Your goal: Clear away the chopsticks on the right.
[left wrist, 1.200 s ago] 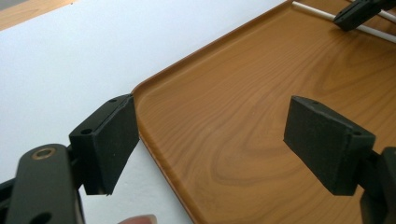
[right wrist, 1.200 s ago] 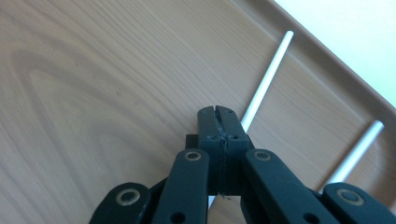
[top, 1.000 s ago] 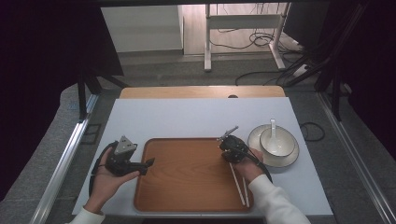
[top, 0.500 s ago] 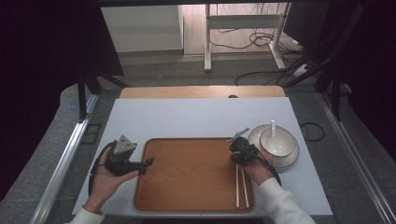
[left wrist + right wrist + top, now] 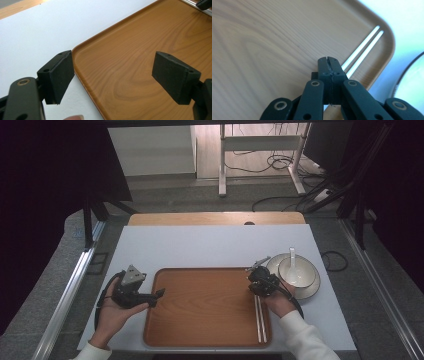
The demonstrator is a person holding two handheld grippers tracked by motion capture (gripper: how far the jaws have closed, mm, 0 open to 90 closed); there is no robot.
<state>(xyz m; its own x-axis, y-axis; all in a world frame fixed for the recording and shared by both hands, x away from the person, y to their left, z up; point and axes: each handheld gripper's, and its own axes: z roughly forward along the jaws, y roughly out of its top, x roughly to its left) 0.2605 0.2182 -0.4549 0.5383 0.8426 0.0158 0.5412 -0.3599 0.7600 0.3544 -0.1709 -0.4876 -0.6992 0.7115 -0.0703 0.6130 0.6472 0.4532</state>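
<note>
Tray [image 5: 200,315]: orange-brown, wood-grain pattern with curved darker lines. Chopsticks [image 5: 260,320]: pale, near white, plain, at 3 o'clock on the tray. Desk [image 5: 210,247]: white top, light wood strip at 12 o'clock. Plate [image 5: 311,287] and bowl [image 5: 296,270]: white, dark rim line. Both tools [image 5: 159,293] [image 5: 256,270]: matte black.

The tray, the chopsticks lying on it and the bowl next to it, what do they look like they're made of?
Tray: looks like wood or a wood-print laminate, with brown grain lines and a smooth, satin surface; which of the two can't be told.
Chopsticks: pale, plain and smooth, possibly plastic or metal; unclear.
Bowl: white and glossy, likely glazed ceramic or melamine, as is the plate under it.
</note>
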